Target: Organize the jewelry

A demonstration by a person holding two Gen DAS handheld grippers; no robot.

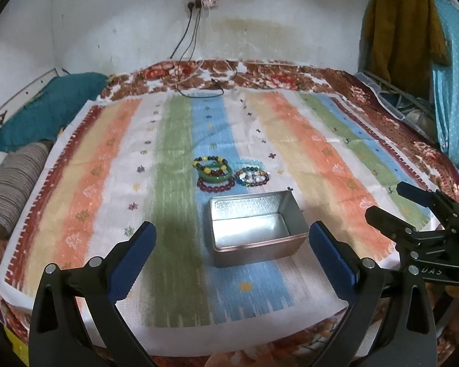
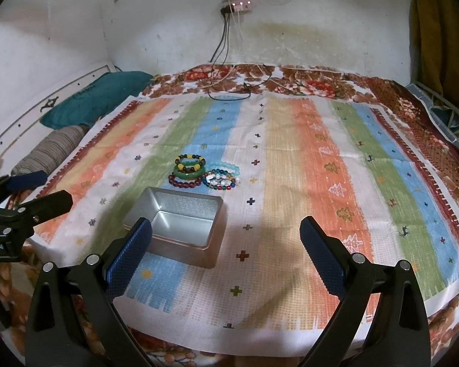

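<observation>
Left wrist view. Left gripper (image 1: 232, 247) spread wide, nothing between its blue pads (image 1: 131, 263); held above the near edge of the striped cloth (image 1: 290, 140). One open metal tin (image 1: 254, 229) framed between the two fingers, sat on the cloth, nothing inside. Just beyond the tin's far wall, a cluster of bracelets: one black-and-yellow beaded bracelet (image 1: 209, 161), one green bangle (image 1: 215, 176) overlapping it, one dark red beaded bracelet (image 1: 215, 187) nearest the tin, and one multicolored beaded bracelet (image 1: 252, 177) beside them, to the right. All clear of the tin, none touched by either tool. Right of the tin, right gripper (image 1: 382, 202) seen from the side, fingers parted, holding nothing.

Right wrist view. Right gripper (image 2: 226, 244) likewise spread, nothing pinched; tin (image 2: 177, 223) partly behind its left pad (image 2: 128, 260), off to the left of the gap's middle. Beyond the tin's far rim, same cluster: black-and-yellow bracelet (image 2: 190, 159), green bangle (image 2: 189, 169), red bracelet (image 2: 185, 181), multicolored bracelet (image 2: 220, 182). Also visible here, one pale blue beaded bracelet (image 2: 229, 168) behind the multicolored one, making five in all. Left of the tin, left gripper (image 2: 38, 191) at the frame edge, fingers apart.
</observation>
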